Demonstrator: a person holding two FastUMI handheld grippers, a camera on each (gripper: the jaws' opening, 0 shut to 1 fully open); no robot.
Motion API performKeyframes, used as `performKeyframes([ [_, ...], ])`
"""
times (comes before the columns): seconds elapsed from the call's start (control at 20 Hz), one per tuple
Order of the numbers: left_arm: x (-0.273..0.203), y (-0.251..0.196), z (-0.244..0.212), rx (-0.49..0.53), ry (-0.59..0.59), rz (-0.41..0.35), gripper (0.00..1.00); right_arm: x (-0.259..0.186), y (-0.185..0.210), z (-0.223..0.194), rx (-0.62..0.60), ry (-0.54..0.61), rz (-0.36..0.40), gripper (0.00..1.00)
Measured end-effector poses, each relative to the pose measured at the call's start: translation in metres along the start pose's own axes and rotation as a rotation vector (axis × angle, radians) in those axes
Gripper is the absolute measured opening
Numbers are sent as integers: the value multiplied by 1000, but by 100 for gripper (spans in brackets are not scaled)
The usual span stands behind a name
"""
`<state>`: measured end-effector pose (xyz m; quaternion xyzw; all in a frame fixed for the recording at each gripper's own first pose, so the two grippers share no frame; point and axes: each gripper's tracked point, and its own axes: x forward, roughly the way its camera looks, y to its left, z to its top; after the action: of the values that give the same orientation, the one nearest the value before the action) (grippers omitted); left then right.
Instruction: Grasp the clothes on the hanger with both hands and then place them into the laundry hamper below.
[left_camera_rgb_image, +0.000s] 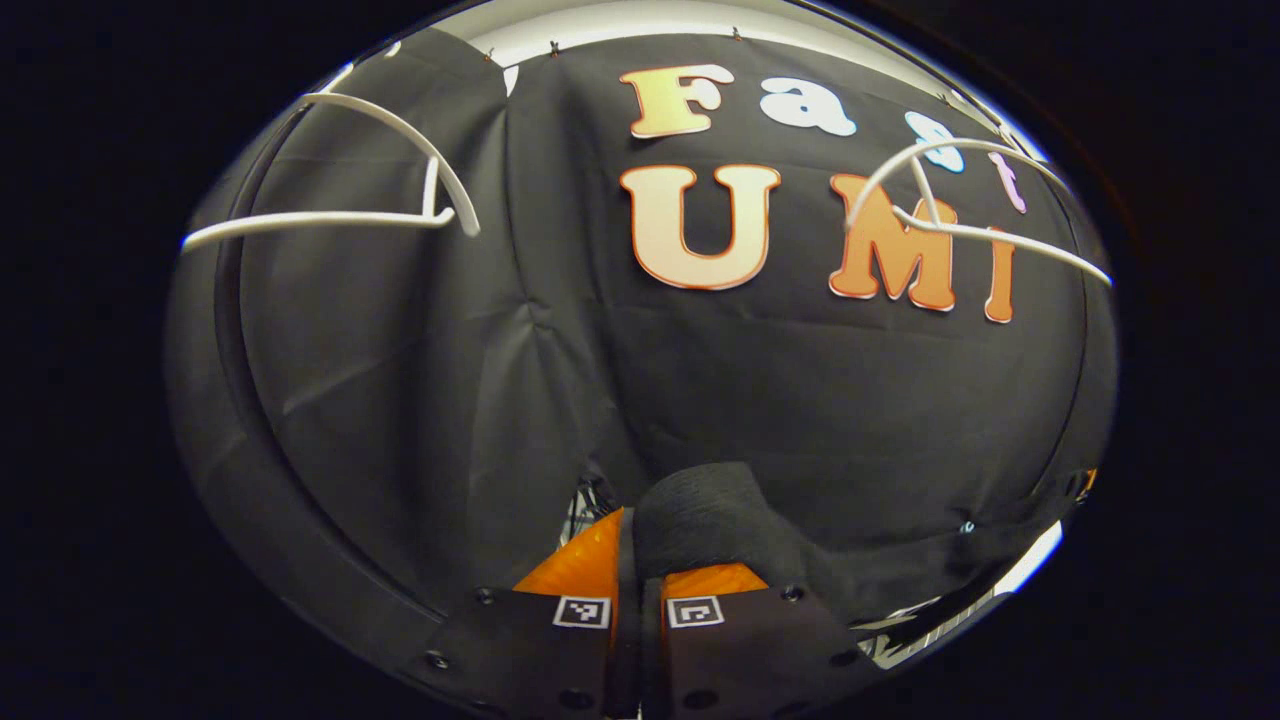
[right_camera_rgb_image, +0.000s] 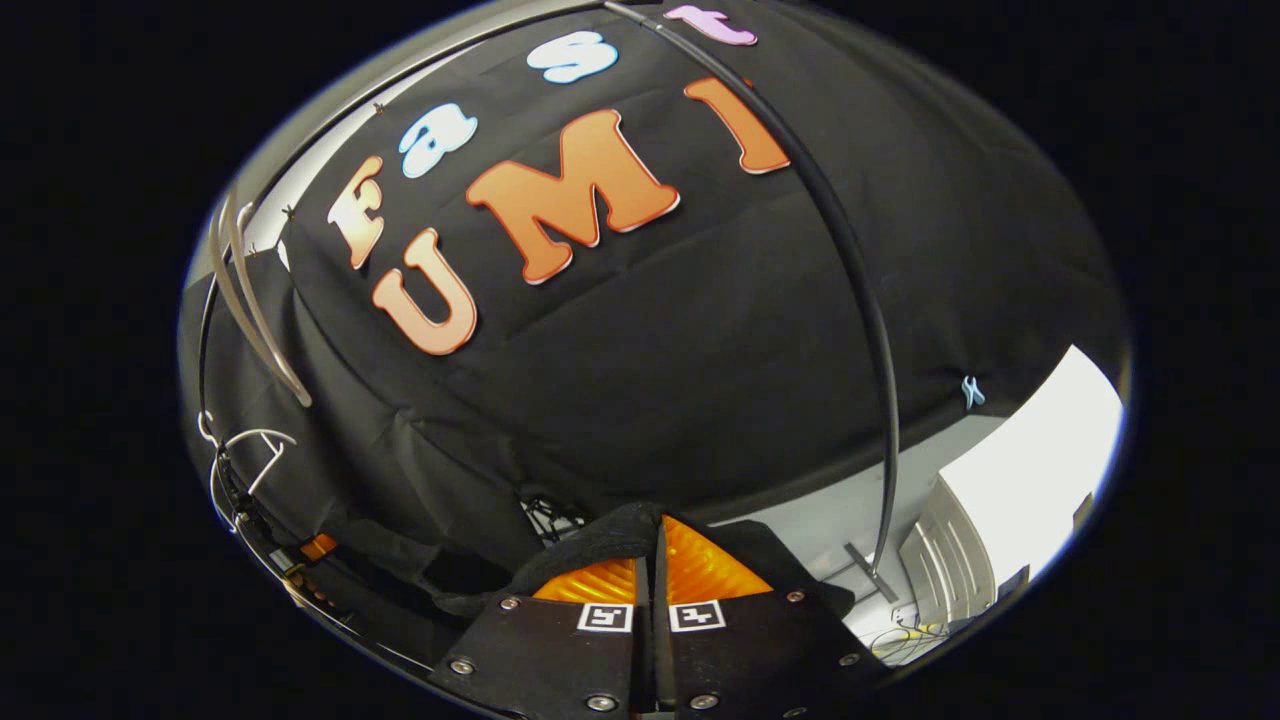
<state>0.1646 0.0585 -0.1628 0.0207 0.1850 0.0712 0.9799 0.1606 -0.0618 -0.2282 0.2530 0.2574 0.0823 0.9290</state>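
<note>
Garment: a dark cloth garment (left_camera_rgb_image: 715, 520) is seen bunched just ahead of the left tool (left_camera_rgb_image: 640, 585), and a fold of it (right_camera_rgb_image: 600, 535) lies over the right tool (right_camera_rgb_image: 658, 570).
Left tool: the fingers are pressed close together with the dark cloth pinched between them.
Right tool: the fingers are pressed close together, and a thin edge of the same cloth appears to be caught in the narrow gap.
Hangers: two white hangers (left_camera_rgb_image: 400, 170) and (left_camera_rgb_image: 960, 200) are seen bare, high against the booth wall in the left gripper view; neither carries any cloth.
Done so far: the garment is judged to be off the hanger and held by both tools.
Left to do: the garment is judged to be not yet lowered and released; the laundry hamper cannot be made out with certainty.
Room: a black cloth wall (right_camera_rgb_image: 700, 330) is hung behind; a thin dark rail pole (right_camera_rgb_image: 860, 300) runs down to a pale floor (right_camera_rgb_image: 830, 520), where a white ribbed object (right_camera_rgb_image: 950, 570) stands.
</note>
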Motion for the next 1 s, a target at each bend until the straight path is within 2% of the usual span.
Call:
performKeyframes([
  [0.2, -1, -35, -45, 46, 82, -65, 7, 16, 11, -53, 24, 64, 2, 0],
  [0.4, -3, -63, -97, 18, 196, -125, 7, 29, 18, -108, 33, 141, -10, 0],
  [0.75, -7, -96, -188, -1, 379, -170, 7, 40, 13, -192, 0, 258, -73, 0],
  [1.0, -14, -120, -245, 14, 494, -189, 6, 47, 9, -244, -69, 333, -124, 0],
])
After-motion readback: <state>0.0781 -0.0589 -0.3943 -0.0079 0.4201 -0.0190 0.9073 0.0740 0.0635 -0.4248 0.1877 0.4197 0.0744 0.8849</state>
